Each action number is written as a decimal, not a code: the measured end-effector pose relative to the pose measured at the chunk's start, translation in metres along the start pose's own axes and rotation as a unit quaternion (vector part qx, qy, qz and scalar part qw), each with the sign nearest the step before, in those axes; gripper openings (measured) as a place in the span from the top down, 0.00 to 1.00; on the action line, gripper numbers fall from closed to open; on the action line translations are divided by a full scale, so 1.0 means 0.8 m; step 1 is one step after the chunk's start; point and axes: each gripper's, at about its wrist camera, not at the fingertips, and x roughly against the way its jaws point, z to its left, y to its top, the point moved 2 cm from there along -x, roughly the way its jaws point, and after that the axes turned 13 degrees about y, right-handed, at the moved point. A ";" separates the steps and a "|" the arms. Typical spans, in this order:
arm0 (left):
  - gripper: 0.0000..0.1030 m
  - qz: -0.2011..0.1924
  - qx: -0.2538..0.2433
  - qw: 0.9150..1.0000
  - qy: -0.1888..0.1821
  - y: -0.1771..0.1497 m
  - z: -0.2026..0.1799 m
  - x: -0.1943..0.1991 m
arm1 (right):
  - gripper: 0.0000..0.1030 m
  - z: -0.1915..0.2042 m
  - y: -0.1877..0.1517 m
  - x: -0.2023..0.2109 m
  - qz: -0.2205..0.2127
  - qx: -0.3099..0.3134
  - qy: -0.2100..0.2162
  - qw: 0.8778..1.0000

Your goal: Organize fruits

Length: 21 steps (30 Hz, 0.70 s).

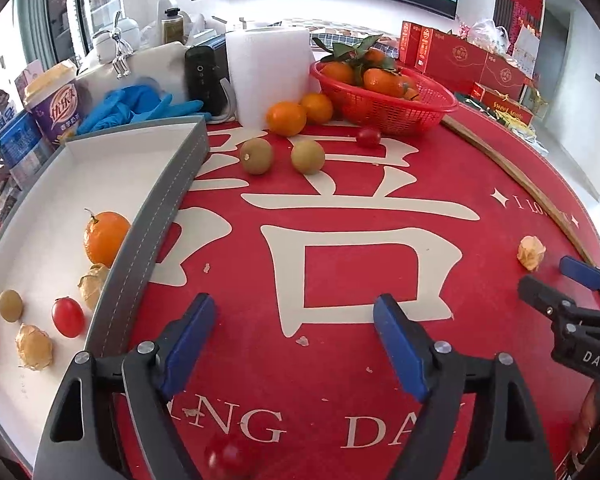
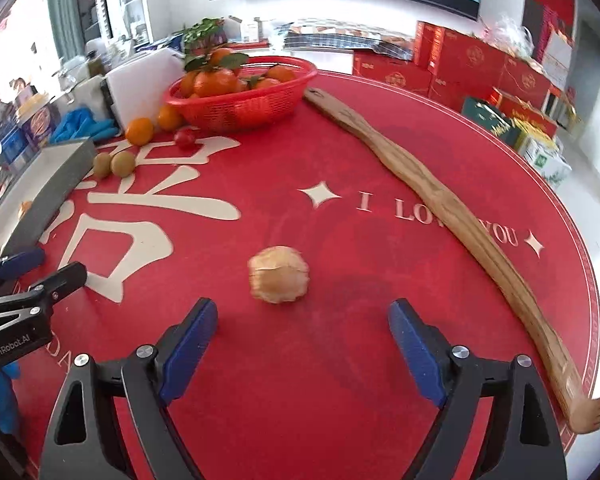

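Note:
A grey tray (image 1: 162, 204) with a white floor lies at the left and holds an orange (image 1: 105, 237), a cherry tomato (image 1: 67, 317), a small green fruit (image 1: 10, 305) and husked fruits (image 1: 34, 346). My left gripper (image 1: 294, 312) is open and empty over the red mat, right of the tray. A blurred cherry tomato (image 1: 228, 456) lies below it. My right gripper (image 2: 302, 318) is open, just short of a husked fruit (image 2: 278, 280), which also shows in the left wrist view (image 1: 531, 252). Two oranges (image 1: 286, 118), two green fruits (image 1: 256, 155) and a tomato (image 1: 368, 137) lie loose on the mat.
A red basket (image 1: 392, 108) of leafy oranges stands at the back. A long wooden back scratcher (image 2: 452, 216) lies along the mat's right side. A paper roll (image 1: 270, 72), blue gloves (image 1: 140, 102), a cup (image 1: 54, 106) and red boxes (image 2: 472, 68) crowd the back.

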 end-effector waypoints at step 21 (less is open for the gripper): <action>0.22 -0.012 -0.008 0.998 -0.062 -0.028 0.024 0.024 | 0.00 0.014 0.016 -0.022 0.013 0.001 -0.006 1.000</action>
